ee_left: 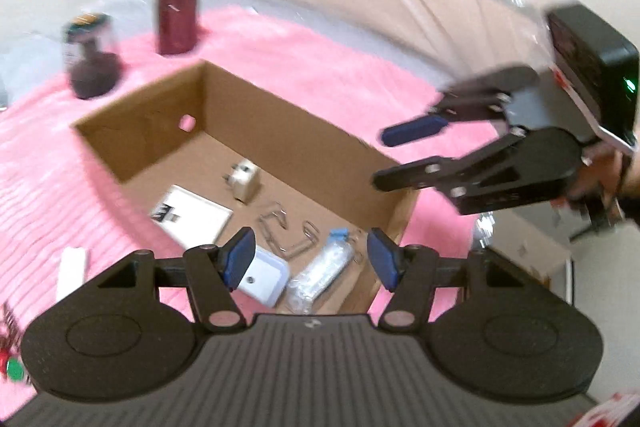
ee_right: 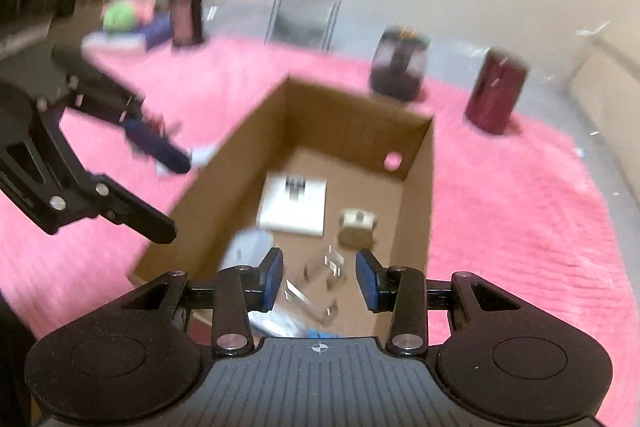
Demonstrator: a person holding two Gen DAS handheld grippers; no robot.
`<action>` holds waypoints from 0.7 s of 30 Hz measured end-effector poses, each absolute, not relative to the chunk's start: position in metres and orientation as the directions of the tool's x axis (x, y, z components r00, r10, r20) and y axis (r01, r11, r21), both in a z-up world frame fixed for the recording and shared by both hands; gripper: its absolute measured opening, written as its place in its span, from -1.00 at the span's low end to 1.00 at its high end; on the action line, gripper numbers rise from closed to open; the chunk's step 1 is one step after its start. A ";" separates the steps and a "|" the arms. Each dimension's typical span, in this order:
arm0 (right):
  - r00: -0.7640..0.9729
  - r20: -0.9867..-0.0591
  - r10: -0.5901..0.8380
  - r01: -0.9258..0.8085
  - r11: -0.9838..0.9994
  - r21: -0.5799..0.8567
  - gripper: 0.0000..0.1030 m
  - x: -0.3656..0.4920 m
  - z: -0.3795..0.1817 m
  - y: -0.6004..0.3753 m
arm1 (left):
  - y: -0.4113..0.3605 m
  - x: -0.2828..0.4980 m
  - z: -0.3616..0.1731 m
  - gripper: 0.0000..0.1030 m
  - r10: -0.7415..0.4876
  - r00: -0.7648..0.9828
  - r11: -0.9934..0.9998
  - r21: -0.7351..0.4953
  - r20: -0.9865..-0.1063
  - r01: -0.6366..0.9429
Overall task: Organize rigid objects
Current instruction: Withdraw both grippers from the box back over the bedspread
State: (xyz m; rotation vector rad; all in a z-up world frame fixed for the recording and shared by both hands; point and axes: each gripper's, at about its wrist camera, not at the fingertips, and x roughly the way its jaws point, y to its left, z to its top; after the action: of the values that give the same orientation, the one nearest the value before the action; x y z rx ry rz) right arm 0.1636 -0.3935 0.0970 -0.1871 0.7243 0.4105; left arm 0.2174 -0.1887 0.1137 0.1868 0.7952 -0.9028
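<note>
An open cardboard box point(ee_left: 280, 135) point(ee_right: 416, 195) sits on a pink blanket point(ee_left: 340, 67). Inside lie a flat white card point(ee_left: 192, 215) point(ee_right: 294, 207), a white plug adapter point(ee_left: 242, 179) point(ee_right: 356, 225), clear plastic pieces point(ee_left: 280, 231) point(ee_right: 324, 275), a white tub with a blue rim point(ee_left: 264, 277) and a clear packet with a blue cap point(ee_left: 324, 267). My left gripper point(ee_left: 312, 259) point(ee_right: 174, 197) hovers above the box's near end, open and empty. My right gripper point(ee_right: 320, 279) point(ee_left: 380, 159) hangs over the box too, jaws apart with nothing between them.
A maroon cylinder point(ee_left: 176, 15) point(ee_right: 496, 91) and a dark jar point(ee_left: 92, 63) point(ee_right: 400, 63) stand on the blanket beyond the box. A white item point(ee_left: 72, 275) lies left of it. A dark bottle point(ee_right: 186, 11) and a chair point(ee_right: 304, 19) stand farther back.
</note>
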 end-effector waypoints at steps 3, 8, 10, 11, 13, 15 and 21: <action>0.755 -0.589 0.289 -0.358 0.934 0.000 -0.25 0.136 0.109 -0.387 | -0.165 0.196 0.118 0.11 -0.628 0.450 0.681 -0.169 -0.635 0.713; 0.813 -0.482 0.325 -0.309 0.944 0.115 0.00 0.096 0.111 -0.371 | -0.127 0.157 0.120 0.20 -0.574 0.574 0.765 -0.131 -0.584 0.631; 0.822 -0.457 0.340 -0.299 0.940 0.161 0.16 0.085 0.108 -0.362 | -0.110 0.141 0.118 0.23 -0.552 0.620 0.797 -0.134 -0.558 0.588; 0.820 -0.451 0.353 -0.303 0.936 0.181 0.18 0.078 0.105 -0.355 | -0.101 0.134 0.117 0.27 -0.541 0.640 0.811 -0.137 -0.546 0.568; 0.822 -0.440 0.363 -0.306 0.931 0.197 0.25 0.067 0.104 -0.344 | -0.084 0.120 0.115 0.37 -0.503 0.687 0.845 -0.132 -0.525 0.517; 0.822 -0.432 0.370 -0.311 0.929 0.201 0.29 0.056 0.101 -0.331 | -0.066 0.107 0.111 0.39 -0.460 0.727 0.876 -0.128 -0.510 0.465; 0.804 -0.433 0.408 -0.349 0.913 0.212 0.46 0.039 0.088 -0.290 | -0.011 0.078 0.101 0.54 -0.312 0.810 0.946 -0.083 -0.496 0.313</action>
State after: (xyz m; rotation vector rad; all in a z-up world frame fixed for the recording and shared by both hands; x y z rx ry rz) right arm 0.0388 -0.2898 0.0882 0.1245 0.4907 0.4063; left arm 0.0777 -0.0109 0.1008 0.0032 0.5295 -0.3337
